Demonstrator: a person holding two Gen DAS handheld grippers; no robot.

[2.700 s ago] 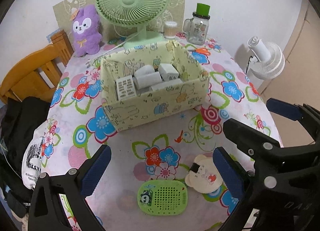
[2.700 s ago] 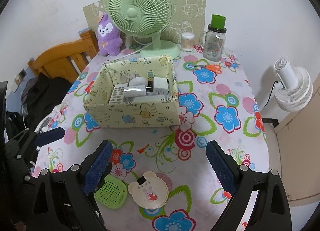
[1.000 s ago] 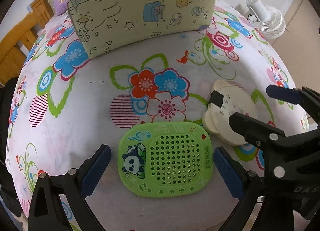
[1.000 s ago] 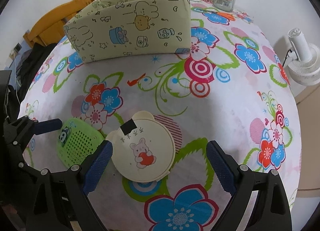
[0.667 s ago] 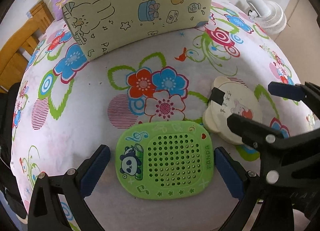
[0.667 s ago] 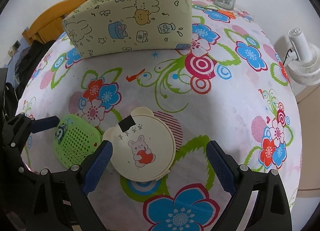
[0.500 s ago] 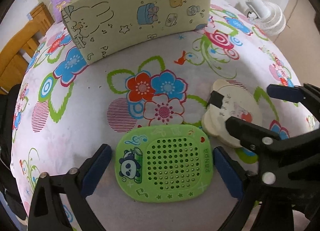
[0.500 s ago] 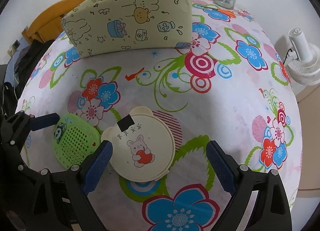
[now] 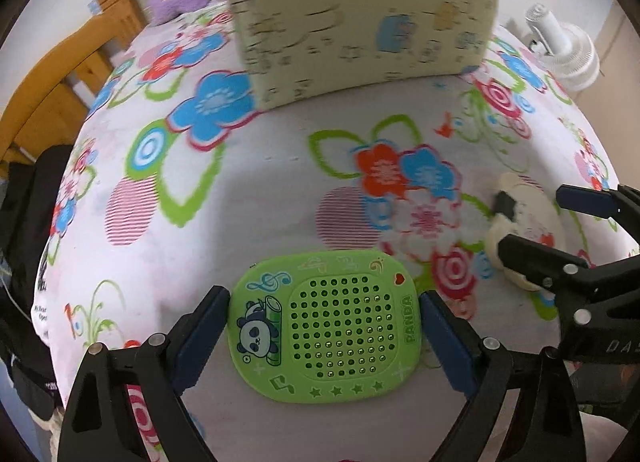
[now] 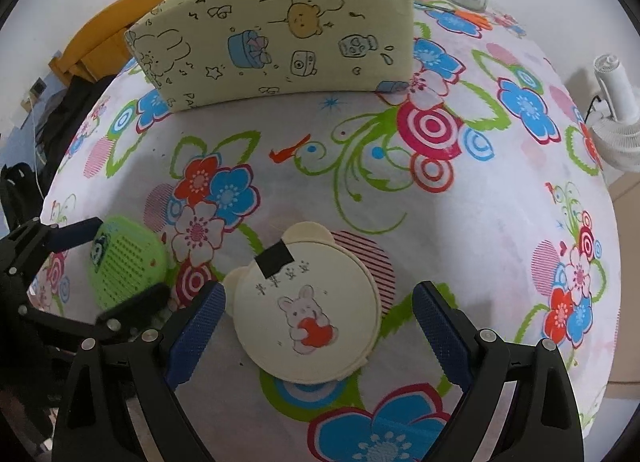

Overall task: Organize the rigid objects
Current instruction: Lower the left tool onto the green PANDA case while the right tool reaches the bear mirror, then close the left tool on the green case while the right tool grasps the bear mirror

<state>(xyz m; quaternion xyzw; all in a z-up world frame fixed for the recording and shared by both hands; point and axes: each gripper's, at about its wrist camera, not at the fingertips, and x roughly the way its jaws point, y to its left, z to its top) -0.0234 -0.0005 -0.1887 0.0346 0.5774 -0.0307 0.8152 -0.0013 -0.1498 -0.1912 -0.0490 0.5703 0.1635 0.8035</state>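
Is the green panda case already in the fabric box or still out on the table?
Out: the green panda case lies flat on the floral tablecloth, in front of the fabric box.

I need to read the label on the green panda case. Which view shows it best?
The left wrist view: the green panda case lies face-on, lettering readable. The right wrist view shows it small, at the left edge, partly hidden.

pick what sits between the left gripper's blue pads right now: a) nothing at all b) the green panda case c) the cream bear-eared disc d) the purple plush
b: in the left wrist view the green panda case fills the space between the left gripper pads, while the cream bear-eared disc lies between the right gripper pads instead.
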